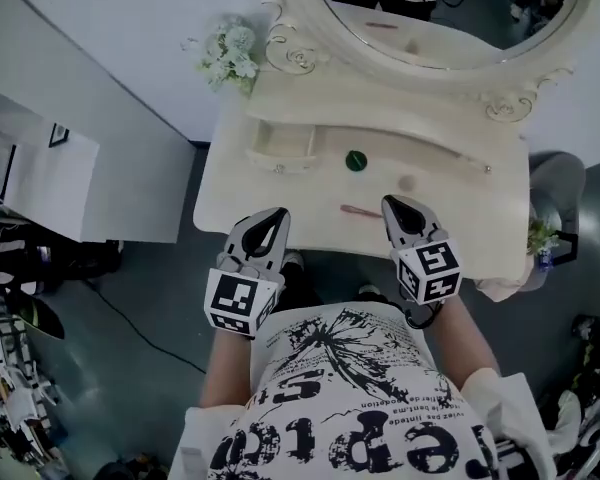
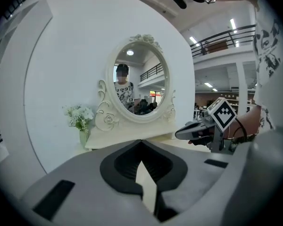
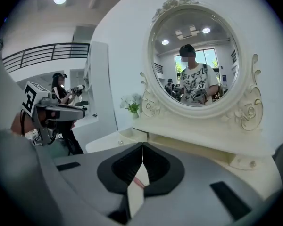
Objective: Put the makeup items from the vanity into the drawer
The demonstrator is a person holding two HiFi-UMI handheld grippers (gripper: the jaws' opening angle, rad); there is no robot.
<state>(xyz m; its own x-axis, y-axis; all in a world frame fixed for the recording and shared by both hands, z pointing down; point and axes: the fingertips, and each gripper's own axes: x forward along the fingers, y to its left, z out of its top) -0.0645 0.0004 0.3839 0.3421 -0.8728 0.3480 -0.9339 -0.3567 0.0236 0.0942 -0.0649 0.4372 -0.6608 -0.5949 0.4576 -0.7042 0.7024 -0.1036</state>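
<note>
**Grippers.** The left gripper [image 1: 270,218] and the right gripper [image 1: 398,206] both hover at the near edge of the vanity [image 1: 460,230]. Each has its jaws together, with nothing between them.

**Task items.** 3 items lie on the tabletop, all outside the drawer:
- a slim pink stick [image 1: 360,211], just left of the right gripper's tip
- a green round item [image 1: 356,160], farther back
- a faint pinkish round item [image 1: 407,182], to its right

**Risks.**
1. The stick lies near the near edge. A nudge from shut jaws would likely roll it off, so the jaws need to part before descending.
2. The round items look low and flat, so pads may slip over them.
3. The drawer opening is small, so a high release may miss it.
4. The flowers [image 1: 230,53] stand just far-left of the drawer, and a wide swing could topple them.

**Containers.** The drawer [image 1: 280,143] stands pulled open at far left. What shows of its inside appears empty.
</note>
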